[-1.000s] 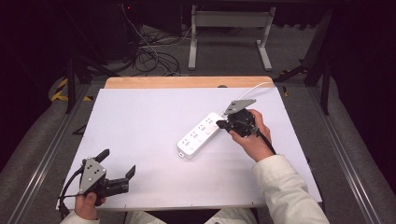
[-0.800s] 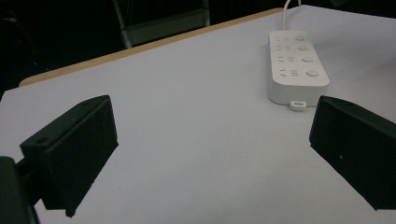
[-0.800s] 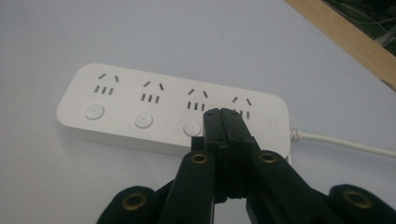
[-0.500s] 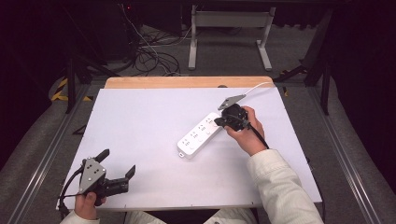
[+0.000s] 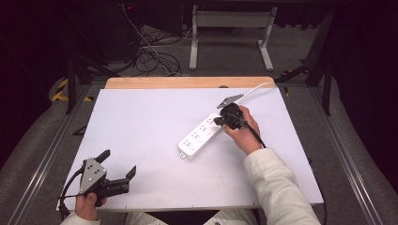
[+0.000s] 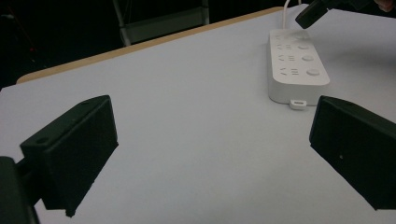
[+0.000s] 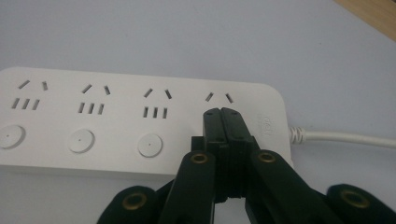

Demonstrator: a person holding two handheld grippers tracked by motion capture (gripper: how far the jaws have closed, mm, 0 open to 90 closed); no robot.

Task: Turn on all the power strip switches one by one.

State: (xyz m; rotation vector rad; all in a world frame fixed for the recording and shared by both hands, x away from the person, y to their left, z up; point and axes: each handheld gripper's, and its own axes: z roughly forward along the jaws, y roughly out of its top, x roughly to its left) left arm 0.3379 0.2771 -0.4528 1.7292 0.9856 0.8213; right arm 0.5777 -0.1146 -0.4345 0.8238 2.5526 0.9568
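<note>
1. Lower left of the high view: the left gripper (image 5: pixel 118 174) sits in a hand at the near edge of the white table (image 5: pixel 141 122), jaws spread wide with nothing between them. In the left gripper view the two black jaws stand far apart at the left and right edges of the frame, bare tabletop between.
2. Centre of the high view: the white power strip (image 5: pixel 199 138) lies flat and diagonally, its cord (image 5: pixel 256 87) running to the upper right. In the left gripper view it appears at the upper right.
3. Right of centre: the right gripper (image 5: pixel 218 121) rests over the strip's cord end, jaws pressed together and holding nothing. In the right gripper view the closed tips (image 7: pixel 223 114) sit at the fourth socket, nearest the cord; whether they touch cannot be told.
</note>
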